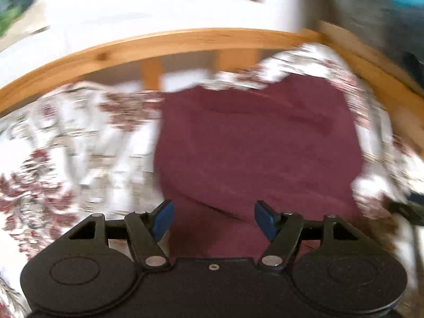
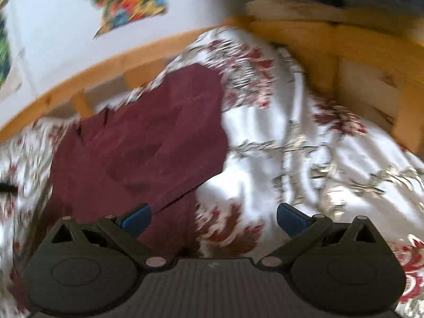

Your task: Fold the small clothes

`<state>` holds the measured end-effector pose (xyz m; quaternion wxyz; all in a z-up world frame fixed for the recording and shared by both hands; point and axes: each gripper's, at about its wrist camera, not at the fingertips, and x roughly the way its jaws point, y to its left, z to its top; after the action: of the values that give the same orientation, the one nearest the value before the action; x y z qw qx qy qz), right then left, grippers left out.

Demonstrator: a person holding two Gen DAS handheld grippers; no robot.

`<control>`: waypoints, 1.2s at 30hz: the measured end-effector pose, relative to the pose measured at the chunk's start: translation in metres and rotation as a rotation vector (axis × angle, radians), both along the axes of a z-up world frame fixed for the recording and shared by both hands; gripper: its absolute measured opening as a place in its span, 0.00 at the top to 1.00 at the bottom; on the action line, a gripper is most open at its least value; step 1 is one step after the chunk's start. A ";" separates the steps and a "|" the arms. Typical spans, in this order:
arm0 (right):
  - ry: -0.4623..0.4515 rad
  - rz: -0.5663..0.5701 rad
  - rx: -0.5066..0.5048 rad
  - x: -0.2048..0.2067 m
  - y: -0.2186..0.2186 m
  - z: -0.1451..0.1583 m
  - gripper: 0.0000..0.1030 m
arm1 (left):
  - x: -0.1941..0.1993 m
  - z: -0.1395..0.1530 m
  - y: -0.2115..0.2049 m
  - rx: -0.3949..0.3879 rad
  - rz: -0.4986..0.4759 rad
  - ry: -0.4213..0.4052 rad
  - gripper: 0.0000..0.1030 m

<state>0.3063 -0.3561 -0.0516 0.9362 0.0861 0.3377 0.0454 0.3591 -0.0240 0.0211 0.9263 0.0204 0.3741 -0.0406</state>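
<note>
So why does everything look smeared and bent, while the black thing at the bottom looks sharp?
Left wrist view: motion blur smears the maroon garment and floral bedspread, and the fisheye lens bows the wooden rail. The left gripper stays sharp because the camera rides on it. Right wrist view: the same smearing and bending, with the right gripper crisp and its jaws open.

Garment (image 1: 254, 143): solid maroon, no pattern visible. Bedspread (image 2: 304, 145): white ground with a floral print in dark red and grey-green. Bed frame (image 1: 164, 42): honey-coloured wood with darker knots. Wall (image 1: 137, 8): plain white. Wall picture (image 2: 127, 2): multicoloured, with yellow, green, blue, red and orange patches; detail is blurred. Left gripper (image 1: 213, 218): black body, blue fingertip pads, silver pivot pins. Right gripper (image 2: 213, 220): black body with a grey ribbed centre panel, blue pads
</note>
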 end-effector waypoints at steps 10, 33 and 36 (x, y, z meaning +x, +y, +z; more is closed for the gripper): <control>-0.029 0.156 -0.135 0.007 0.056 -0.003 0.00 | 0.095 -0.048 0.064 -0.140 0.031 -0.080 0.35; 0.067 0.237 -0.238 0.022 0.094 -0.037 0.00 | 0.142 -0.071 0.120 -0.250 0.196 0.031 0.51; 0.033 0.220 -0.202 0.018 0.087 -0.033 0.00 | 0.119 -0.058 0.121 -0.228 0.213 0.043 0.30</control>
<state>0.3247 -0.2687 -0.0851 0.9237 -0.0453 0.3635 0.1122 0.4783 0.0975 -0.0371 0.9134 -0.1257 0.3869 0.0151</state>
